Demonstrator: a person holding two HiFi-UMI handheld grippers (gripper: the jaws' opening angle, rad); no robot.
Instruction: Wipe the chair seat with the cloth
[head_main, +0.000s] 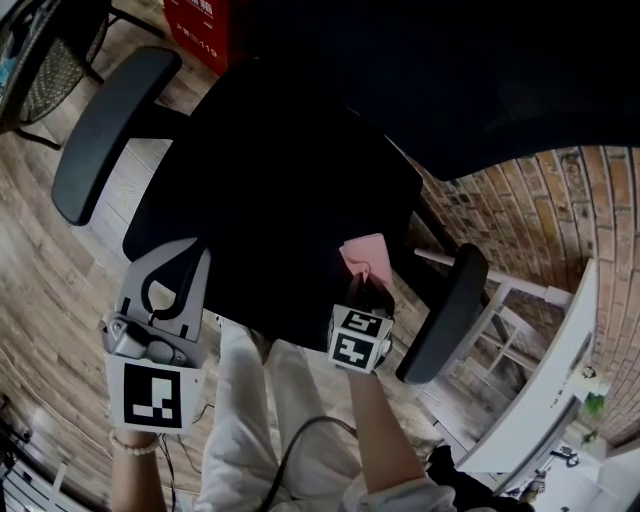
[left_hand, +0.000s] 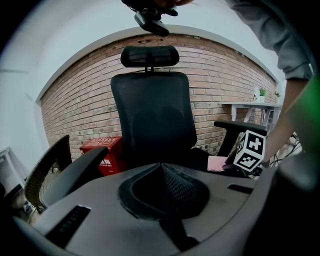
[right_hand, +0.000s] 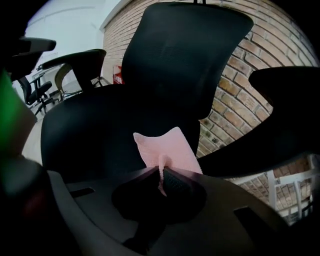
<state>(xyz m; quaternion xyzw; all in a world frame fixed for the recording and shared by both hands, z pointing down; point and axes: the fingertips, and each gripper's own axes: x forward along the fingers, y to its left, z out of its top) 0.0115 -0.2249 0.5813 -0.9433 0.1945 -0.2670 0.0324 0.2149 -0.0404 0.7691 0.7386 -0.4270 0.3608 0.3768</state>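
Note:
The black office chair seat (head_main: 270, 210) fills the middle of the head view. A pink cloth (head_main: 365, 256) lies on its right part near the right armrest (head_main: 446, 310). My right gripper (head_main: 368, 288) is shut on the near edge of the cloth (right_hand: 169, 148), which spreads onto the seat (right_hand: 95, 130) in front of the jaws. My left gripper (head_main: 185, 262) hangs off the seat's near left corner, shut with nothing between its jaws (left_hand: 161, 167). From there I see the backrest (left_hand: 152, 115) and the right gripper's marker cube (left_hand: 250, 150).
The left armrest (head_main: 108, 130) juts out at the left. A red box (head_main: 200, 25) and a second chair (head_main: 40, 60) stand beyond on the wooden floor. A brick wall (head_main: 565, 200) and a white shelf (head_main: 545, 395) close off the right.

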